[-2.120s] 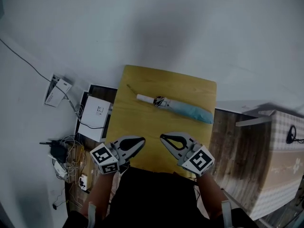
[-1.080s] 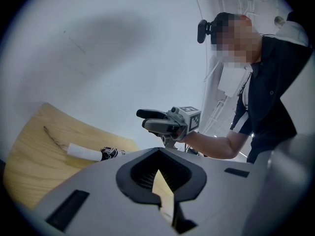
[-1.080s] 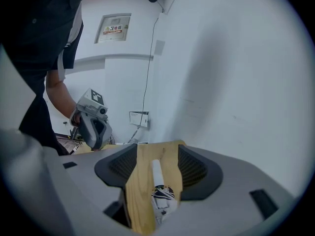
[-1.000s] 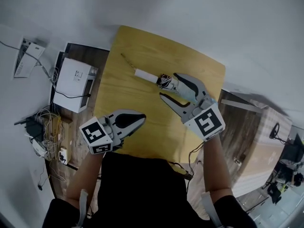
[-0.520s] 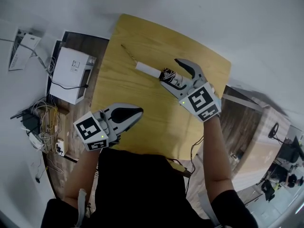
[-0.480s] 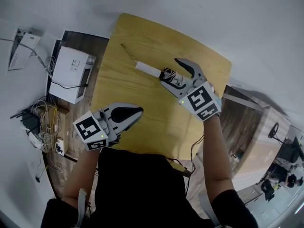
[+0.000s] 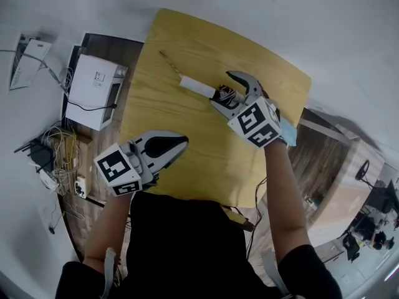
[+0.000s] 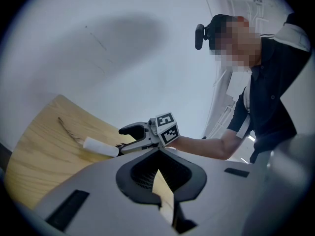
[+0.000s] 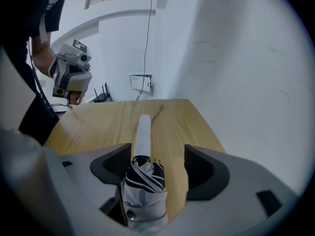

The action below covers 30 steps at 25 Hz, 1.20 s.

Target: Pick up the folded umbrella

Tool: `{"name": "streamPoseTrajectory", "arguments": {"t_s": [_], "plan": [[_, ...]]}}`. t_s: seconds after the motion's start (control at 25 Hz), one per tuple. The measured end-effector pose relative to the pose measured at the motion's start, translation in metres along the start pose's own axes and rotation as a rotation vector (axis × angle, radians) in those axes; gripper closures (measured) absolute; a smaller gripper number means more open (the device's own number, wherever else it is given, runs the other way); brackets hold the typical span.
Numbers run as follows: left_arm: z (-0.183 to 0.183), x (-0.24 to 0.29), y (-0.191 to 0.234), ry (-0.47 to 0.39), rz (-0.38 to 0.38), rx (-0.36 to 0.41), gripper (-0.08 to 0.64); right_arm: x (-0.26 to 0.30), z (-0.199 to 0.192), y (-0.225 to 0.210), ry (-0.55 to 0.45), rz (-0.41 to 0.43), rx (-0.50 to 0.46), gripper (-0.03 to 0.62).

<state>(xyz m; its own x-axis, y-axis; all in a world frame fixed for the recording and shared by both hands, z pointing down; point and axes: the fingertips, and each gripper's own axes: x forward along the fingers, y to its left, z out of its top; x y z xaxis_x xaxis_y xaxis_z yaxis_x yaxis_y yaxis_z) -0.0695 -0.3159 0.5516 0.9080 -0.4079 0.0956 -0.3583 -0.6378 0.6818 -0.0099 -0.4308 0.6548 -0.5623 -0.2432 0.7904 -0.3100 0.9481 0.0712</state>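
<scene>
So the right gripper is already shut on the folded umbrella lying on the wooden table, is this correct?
Not shut: the right gripper has jaws that have just been opening and stand open around the folded umbrella, with a gap beside it. It does lie on the wooden table. The right gripper view shows this.

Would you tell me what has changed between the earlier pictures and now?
The right gripper travelled from near the person's body out over the table and down to the folded umbrella; its jaws have just been opening and now straddle it without gripping. Nothing was picked up. The left gripper stayed shut by the near edge, and the umbrella lies where it was.
</scene>
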Motion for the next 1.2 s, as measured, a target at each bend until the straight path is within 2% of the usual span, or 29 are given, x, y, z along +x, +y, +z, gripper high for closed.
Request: {"name": "streamPoseTrajectory", "arguments": {"t_s": [0.56, 0.6, 0.68, 0.8, 0.84, 1.2], "plan": [[-0.004, 0.0, 0.01, -0.003, 0.015, -0.019, 0.551, 0.032, -0.012, 0.01, 0.054, 0.085, 0.0, 0.276], [-0.004, 0.0, 0.01, -0.002, 0.016, -0.021, 0.551, 0.032, -0.012, 0.013, 0.058, 0.099, -0.008, 0.287], [-0.004, 0.001, 0.009, -0.001, 0.017, -0.022, 0.551, 0.032, -0.012, 0.019, 0.062, 0.113, -0.024, 0.39], [-0.005, 0.001, 0.009, -0.002, 0.013, -0.025, 0.551, 0.032, -0.012, 0.021, 0.061, 0.11, -0.028, 0.412], [-0.006, 0.001, 0.009, -0.002, 0.013, -0.026, 0.551, 0.032, -0.012, 0.02, 0.059, 0.108, -0.025, 0.442], [-0.008, 0.0, 0.011, -0.003, 0.013, -0.032, 0.551, 0.033, -0.012, 0.017, 0.051, 0.111, -0.002, 0.434]]}}
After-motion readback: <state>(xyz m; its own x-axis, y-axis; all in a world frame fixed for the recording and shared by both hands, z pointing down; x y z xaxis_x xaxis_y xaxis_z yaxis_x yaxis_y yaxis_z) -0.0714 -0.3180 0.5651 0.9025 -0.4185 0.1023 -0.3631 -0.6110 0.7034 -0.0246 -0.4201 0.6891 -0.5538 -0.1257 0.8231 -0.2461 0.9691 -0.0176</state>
